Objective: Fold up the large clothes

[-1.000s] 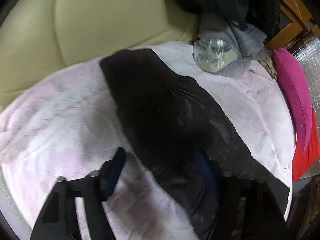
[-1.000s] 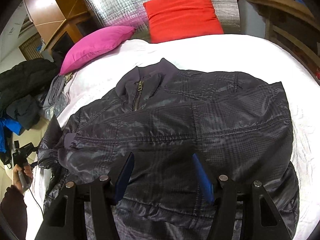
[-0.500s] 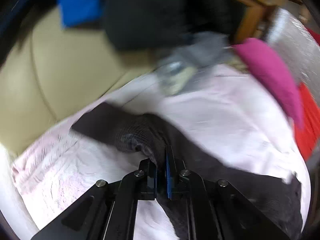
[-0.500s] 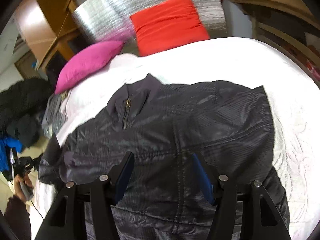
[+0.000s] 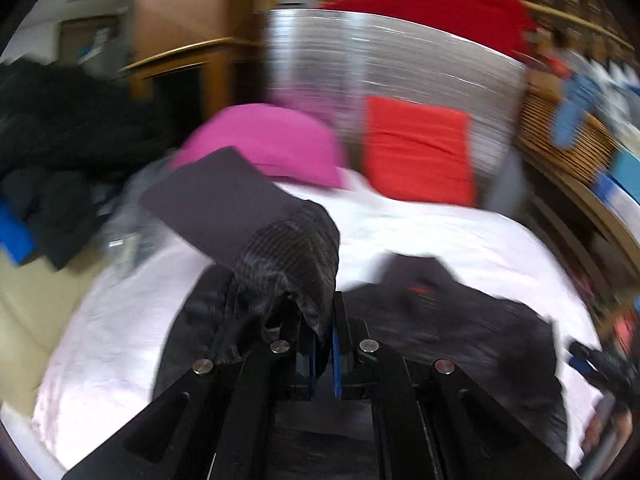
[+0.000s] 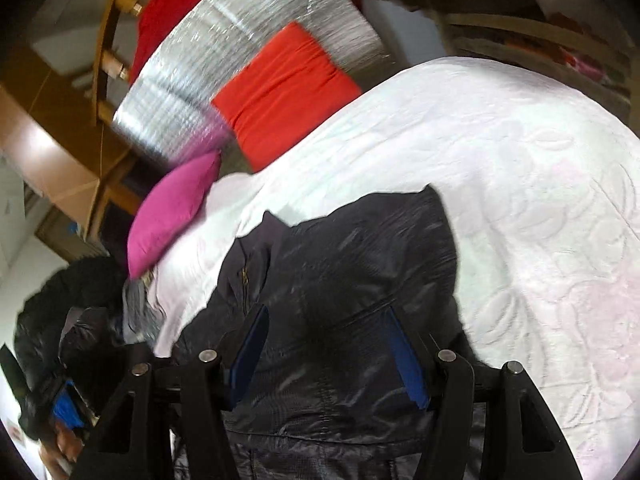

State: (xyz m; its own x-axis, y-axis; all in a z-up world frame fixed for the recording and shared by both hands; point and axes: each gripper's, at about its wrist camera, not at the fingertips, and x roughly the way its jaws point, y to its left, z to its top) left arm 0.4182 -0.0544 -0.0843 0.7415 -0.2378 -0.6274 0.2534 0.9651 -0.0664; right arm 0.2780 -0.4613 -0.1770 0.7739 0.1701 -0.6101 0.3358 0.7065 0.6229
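The left claw (image 5: 324, 344) was clamped on the jacket's (image 6: 340, 288) sleeve (image 5: 280, 256), lifted over the white bed (image 6: 520, 168); the right claw (image 6: 324, 356) hovered with jaws apart and empty above the jacket's body, which lay flat on the bed. The jacket looked light, limp and slick, likely to slide, so 1 firm pinch at a cuff or hem seam seemed best

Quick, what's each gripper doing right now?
Left gripper: shut on the dark jacket's sleeve.
Right gripper: open over the jacket, holding nothing.
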